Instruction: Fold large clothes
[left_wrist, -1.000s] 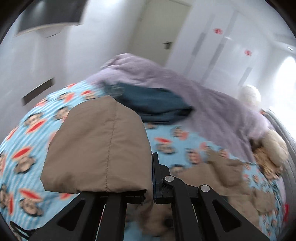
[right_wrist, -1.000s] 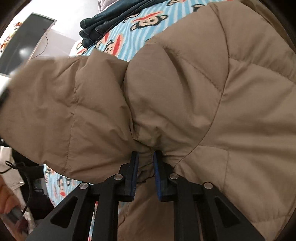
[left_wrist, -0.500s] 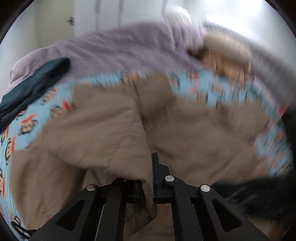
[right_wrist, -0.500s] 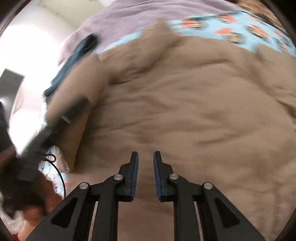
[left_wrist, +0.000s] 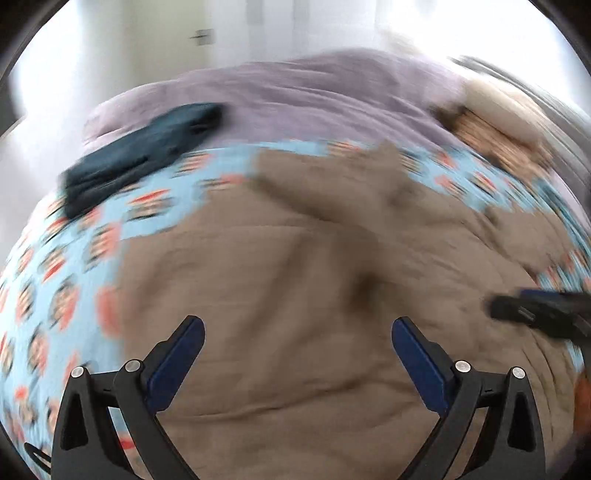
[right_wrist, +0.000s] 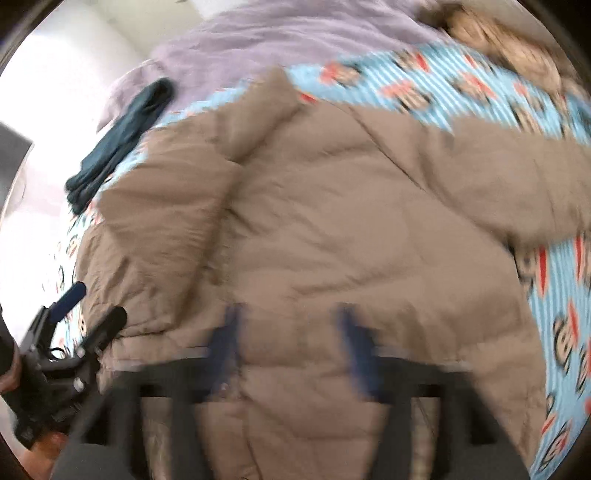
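A tan quilted puffer jacket lies spread on the blue monkey-print bedsheet; it also fills the right wrist view, one sleeve reaching right. My left gripper is open wide and empty, just above the jacket. My right gripper is open and empty, blurred, over the jacket's lower part. The right gripper shows at the right edge of the left wrist view; the left gripper shows at lower left of the right wrist view.
Folded dark blue jeans lie at the back left on the sheet, also in the right wrist view. A lilac duvet is heaped behind. A plush toy lies at the back right. White walls and doors stand beyond.
Both grippers let go of the jacket and opened; the right one first, then the left. The jacket dropped flat onto the bed. Both cameras are still moving, so the views are blurred.
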